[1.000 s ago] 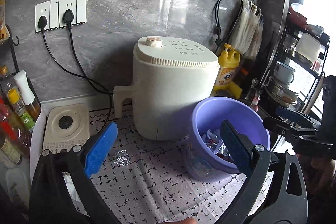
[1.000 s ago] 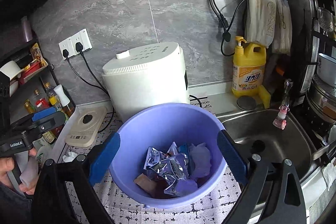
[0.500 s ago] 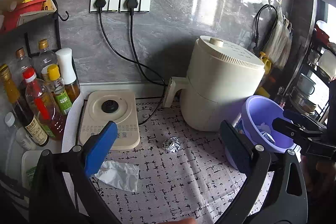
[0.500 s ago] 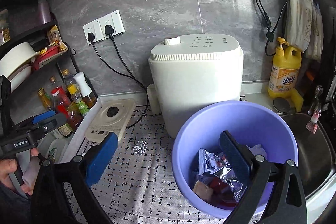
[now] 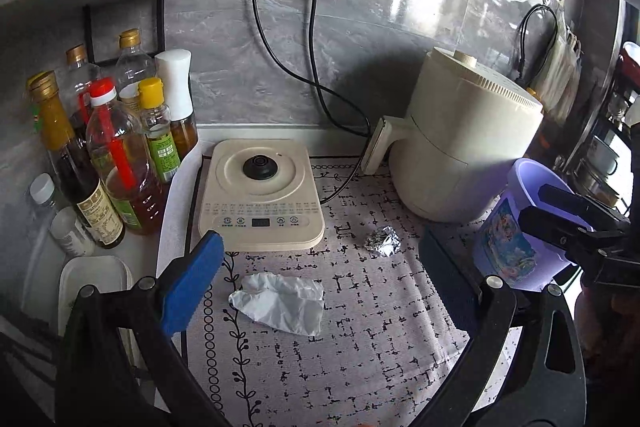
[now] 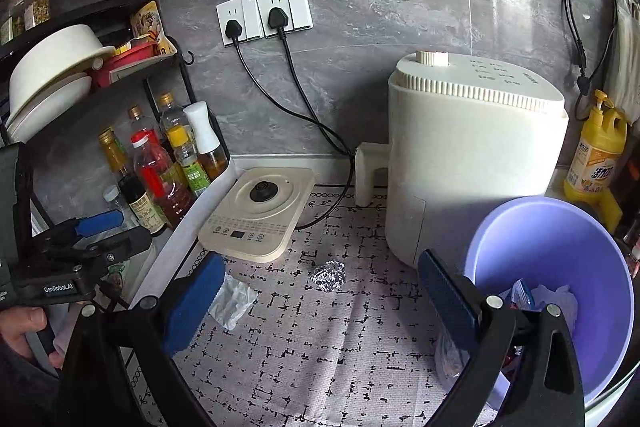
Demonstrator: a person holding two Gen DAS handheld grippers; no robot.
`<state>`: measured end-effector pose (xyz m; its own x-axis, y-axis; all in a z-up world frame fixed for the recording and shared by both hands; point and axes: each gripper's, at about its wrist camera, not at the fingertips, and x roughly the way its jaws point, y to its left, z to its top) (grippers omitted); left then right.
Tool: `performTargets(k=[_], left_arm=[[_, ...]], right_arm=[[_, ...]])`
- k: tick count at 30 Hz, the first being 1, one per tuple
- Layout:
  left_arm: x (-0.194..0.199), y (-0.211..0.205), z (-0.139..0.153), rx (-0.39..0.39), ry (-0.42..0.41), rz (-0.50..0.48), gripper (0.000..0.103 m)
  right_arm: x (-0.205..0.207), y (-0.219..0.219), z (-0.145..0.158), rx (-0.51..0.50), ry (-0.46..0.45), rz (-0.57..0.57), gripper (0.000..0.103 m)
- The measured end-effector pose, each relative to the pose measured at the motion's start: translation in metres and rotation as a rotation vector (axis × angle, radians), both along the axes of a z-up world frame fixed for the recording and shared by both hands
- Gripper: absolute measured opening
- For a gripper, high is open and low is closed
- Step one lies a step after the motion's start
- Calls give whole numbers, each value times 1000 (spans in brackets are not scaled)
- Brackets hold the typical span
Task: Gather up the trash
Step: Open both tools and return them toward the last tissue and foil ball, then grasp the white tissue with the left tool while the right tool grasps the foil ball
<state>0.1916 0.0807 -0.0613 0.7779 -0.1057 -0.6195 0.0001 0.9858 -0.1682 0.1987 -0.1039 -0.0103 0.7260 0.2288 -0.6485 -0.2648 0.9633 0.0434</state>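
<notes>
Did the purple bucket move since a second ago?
Cannot tell. Both cameras swung left, so the bucket slid right in view, yet it sits right beside the white air fryer as before, so it probably stayed put.

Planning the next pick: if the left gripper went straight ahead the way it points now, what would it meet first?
Probably the crumpled white tissue, lying on the mat between the open fingers of the left gripper; depth is uncertain.

purple bin (image 6: 560,251): right gripper's finger is covering part of its trash
crumpled tissue (image 6: 232,301): blue pad is hiding its left part
induction cooker (image 6: 256,215): panel labels are staying too small to read
</notes>
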Motion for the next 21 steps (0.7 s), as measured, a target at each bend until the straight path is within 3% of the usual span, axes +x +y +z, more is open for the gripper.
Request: performTargets(k=[6,12,21], left_arm=[[2,10,-25,-21,32,-8,97],[19,15,-62,6,121,-36,97],[45,22,-118,26,219,-46,97]], right_arm=[[6,20,-24,-38,58,40,83],[16,35,-55,-48,128,58,72],[46,50,-87,-114,167,87,73]])
